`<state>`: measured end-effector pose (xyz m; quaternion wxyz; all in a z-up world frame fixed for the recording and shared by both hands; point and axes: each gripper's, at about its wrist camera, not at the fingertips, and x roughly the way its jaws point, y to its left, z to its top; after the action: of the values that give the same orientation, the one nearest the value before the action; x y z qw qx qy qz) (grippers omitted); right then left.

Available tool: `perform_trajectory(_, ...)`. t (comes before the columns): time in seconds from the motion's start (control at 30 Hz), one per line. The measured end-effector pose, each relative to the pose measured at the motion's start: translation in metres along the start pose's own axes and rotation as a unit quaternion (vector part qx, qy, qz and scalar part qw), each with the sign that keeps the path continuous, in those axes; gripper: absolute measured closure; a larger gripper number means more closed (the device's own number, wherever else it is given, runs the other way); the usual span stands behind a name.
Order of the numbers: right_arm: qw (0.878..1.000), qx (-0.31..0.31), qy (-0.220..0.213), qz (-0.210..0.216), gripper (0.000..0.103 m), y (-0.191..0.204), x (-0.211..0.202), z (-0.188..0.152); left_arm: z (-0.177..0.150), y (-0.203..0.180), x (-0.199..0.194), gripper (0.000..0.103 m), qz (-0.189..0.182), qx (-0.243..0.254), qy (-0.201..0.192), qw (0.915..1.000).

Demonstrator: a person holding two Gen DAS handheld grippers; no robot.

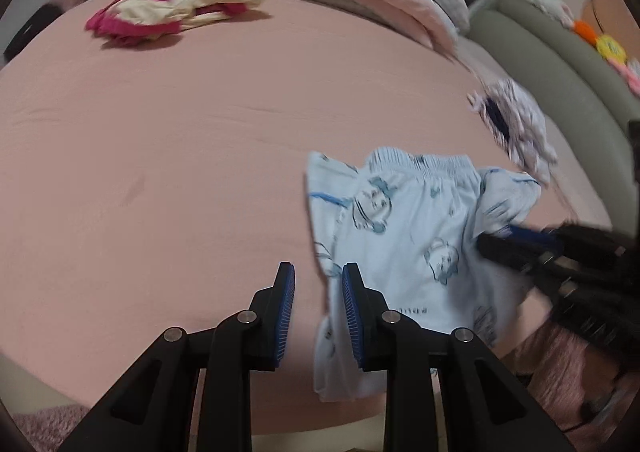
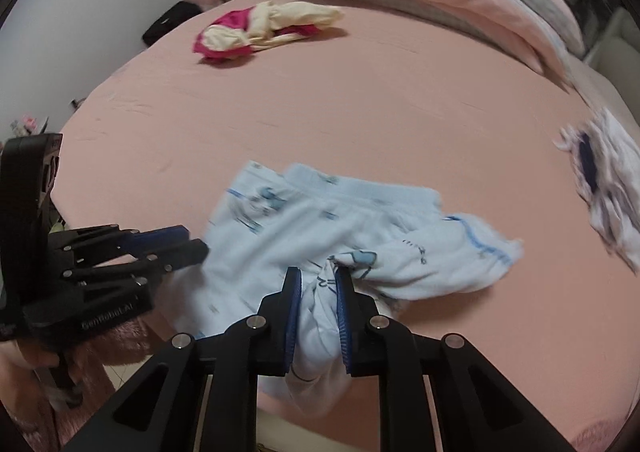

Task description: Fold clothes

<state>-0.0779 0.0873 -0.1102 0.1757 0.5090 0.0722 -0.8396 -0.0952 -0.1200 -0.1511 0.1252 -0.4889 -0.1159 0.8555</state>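
2 tongs, L [image 1: 318,276] + R [image 2: 319,280]; 1 blue shorts [image 2: 320,224]

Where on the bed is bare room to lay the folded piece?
Free: pink sheet between pink-and-cream garment and light blue printed shorts. Crowded: near edge, with both grippers, left gripper and right gripper; white patterned garment on the right.

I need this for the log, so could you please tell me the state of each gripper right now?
Left gripper: open, an edge of the light blue shorts between its fingers.
Right gripper: shut on the light blue shorts.
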Motion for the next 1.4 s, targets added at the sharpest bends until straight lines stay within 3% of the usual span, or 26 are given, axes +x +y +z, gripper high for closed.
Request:
perform_trajectory(0.17,0.999,-0.010,0.030,0.023,0.087,0.028,0.032,-0.010,-0.001,0.014,-0.007,0.081,-0.006,-0.032,-0.008,0.9994)
perform_trajectory(0.33,0.998,-0.033,0.041,0.021,0.081,0.037,0.029,-0.030,-0.003,0.018,0.001,0.080,-0.003,-0.041,0.004,0.9992)
perform_trajectory(0.5,0.998,0.005,-0.022,0.059,0.077,0.014,-0.025,-0.031,-0.005,0.011,-0.007,0.080,-0.020,-0.036,-0.024,0.9989)
perform_trajectory(0.6,0.995,0.028,-0.058,0.080,0.063,-0.001,-0.055,-0.033,-0.007,-0.003,-0.018,0.080,-0.052,-0.016,-0.057,0.9969)
perform_trajectory(0.7,0.993,0.093,-0.043,0.063,0.053,-0.043,-0.056,-0.051,-0.013,-0.022,-0.020,0.080,-0.086,0.017,-0.060,0.9943)
perform_trajectory(0.77,0.987,0.149,-0.014,0.054,0.053,-0.076,-0.047,-0.070,-0.019,-0.035,-0.012,0.081,-0.094,0.039,-0.043,0.9938)
perform_trajectory(0.93,0.965,0.257,0.029,0.048,0.053,-0.119,-0.017,-0.111,-0.033,-0.042,0.031,0.081,-0.061,0.055,0.043,0.9957)
perform_trajectory(0.97,0.968,0.248,0.039,0.031,0.052,-0.119,-0.010,-0.114,-0.035,-0.042,0.041,0.081,-0.053,0.056,0.062,0.9951)
perform_trajectory(1.07,0.976,0.209,0.061,-0.022,0.050,-0.121,0.007,-0.123,-0.029,-0.035,0.036,0.081,-0.064,0.053,0.051,0.9952)
perform_trajectory(1.1,0.977,0.208,0.054,-0.020,0.049,-0.128,0.001,-0.128,-0.028,-0.033,0.033,0.081,-0.063,0.057,0.049,0.9952)
perform_trajectory(1.17,0.978,0.194,0.063,-0.040,0.050,-0.127,-0.001,-0.128,-0.030,-0.030,0.027,0.081,-0.008,0.082,0.034,0.9960)
perform_trajectory(1.27,0.981,0.166,0.048,-0.089,0.044,-0.123,-0.011,-0.122,-0.029,-0.014,0.008,0.080,0.066,0.056,-0.003,0.9963)
perform_trajectory(1.33,0.981,0.151,0.025,-0.120,0.044,-0.120,-0.021,-0.117,-0.025,-0.010,0.000,0.080,0.010,0.029,-0.020,0.9993)
perform_trajectory(1.4,0.986,0.108,-0.017,-0.124,0.044,-0.103,-0.033,-0.104,-0.016,-0.030,0.001,0.080,-0.026,0.062,-0.028,0.9973)
